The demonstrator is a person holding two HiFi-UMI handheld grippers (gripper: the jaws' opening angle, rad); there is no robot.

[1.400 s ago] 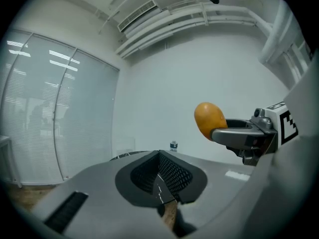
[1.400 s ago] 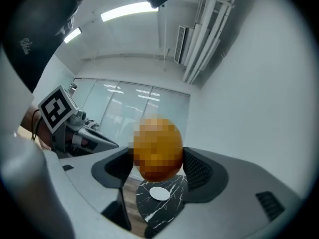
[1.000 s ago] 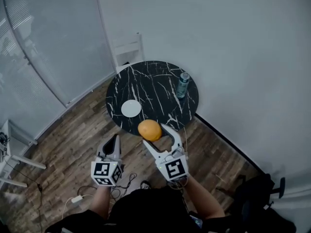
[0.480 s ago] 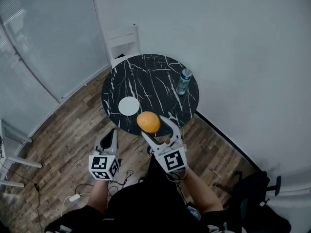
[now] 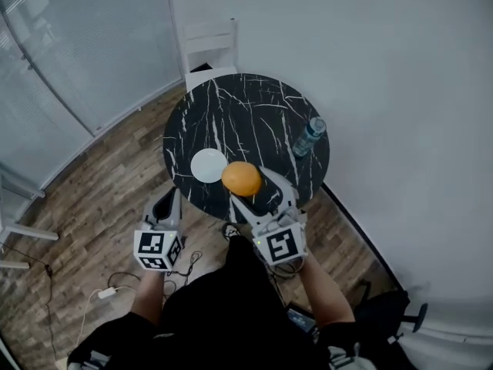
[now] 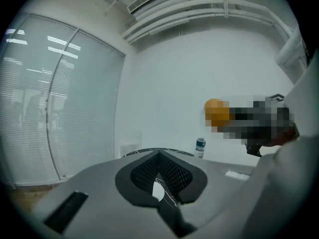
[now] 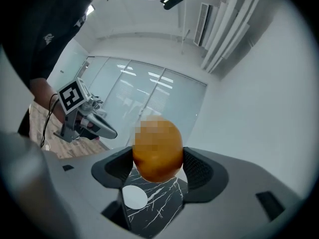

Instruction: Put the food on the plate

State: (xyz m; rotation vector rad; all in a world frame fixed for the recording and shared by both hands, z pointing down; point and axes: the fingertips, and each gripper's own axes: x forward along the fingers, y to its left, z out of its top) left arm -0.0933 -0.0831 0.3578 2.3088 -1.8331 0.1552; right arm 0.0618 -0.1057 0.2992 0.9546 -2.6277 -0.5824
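The right claw pinches an orange between its 2 jaws, one pad on each side of the fruit, and holds it in the air at the centre of the head view, over the near edge of the round black marbled counter. The small white plate lies bare on the counter just left of the orange in that view; in the right gripper view it shows below and left of the fruit. The left claw hangs lower left, off the counter over the wooden floor, its jaws pressed together with nothing between them. A clear bottle stands upright near the counter's right edge, and a white chair sits at the far side
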